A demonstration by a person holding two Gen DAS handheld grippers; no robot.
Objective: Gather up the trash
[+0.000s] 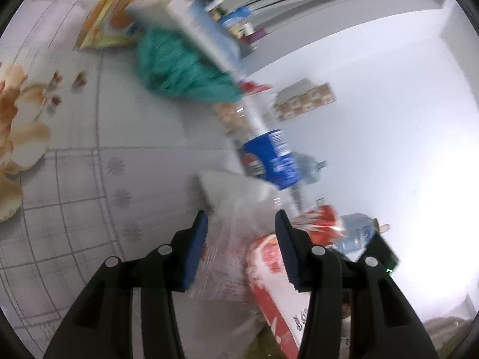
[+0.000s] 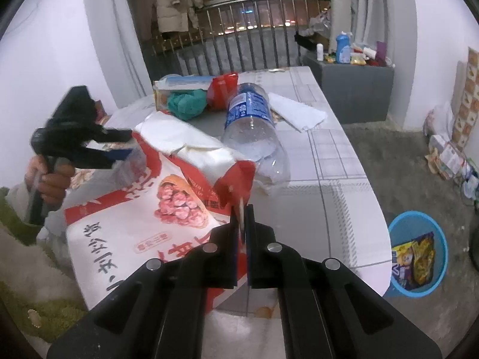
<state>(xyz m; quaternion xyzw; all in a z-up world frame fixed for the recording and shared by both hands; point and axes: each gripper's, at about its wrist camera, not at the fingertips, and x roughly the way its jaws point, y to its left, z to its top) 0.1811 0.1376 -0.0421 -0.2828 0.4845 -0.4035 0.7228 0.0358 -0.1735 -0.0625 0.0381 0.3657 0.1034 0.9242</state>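
A large red and white plastic bag (image 2: 155, 206) with a sausage picture hangs at the table's near edge, its mouth held open. My right gripper (image 2: 243, 209) is shut on the bag's right rim. My left gripper (image 2: 125, 149) is open at the bag's left rim; in its own blurred view (image 1: 241, 221) the jaws stand apart over the bag (image 1: 269, 269). An empty clear bottle with a blue label (image 2: 254, 122) lies on the table behind the bag; it also shows in the left wrist view (image 1: 269, 155). A teal cloth ball (image 2: 185, 103), a red wrapper (image 2: 223, 88) and a white tissue (image 2: 299, 110) lie beyond.
A flat carton (image 2: 182, 82) lies at the table's far side. The table (image 2: 344, 197) has a grid-pattern cover. A blue bin (image 2: 419, 254) with snack wrappers stands on the floor at right. A grey cabinet (image 2: 353, 80) with bottles stands behind.
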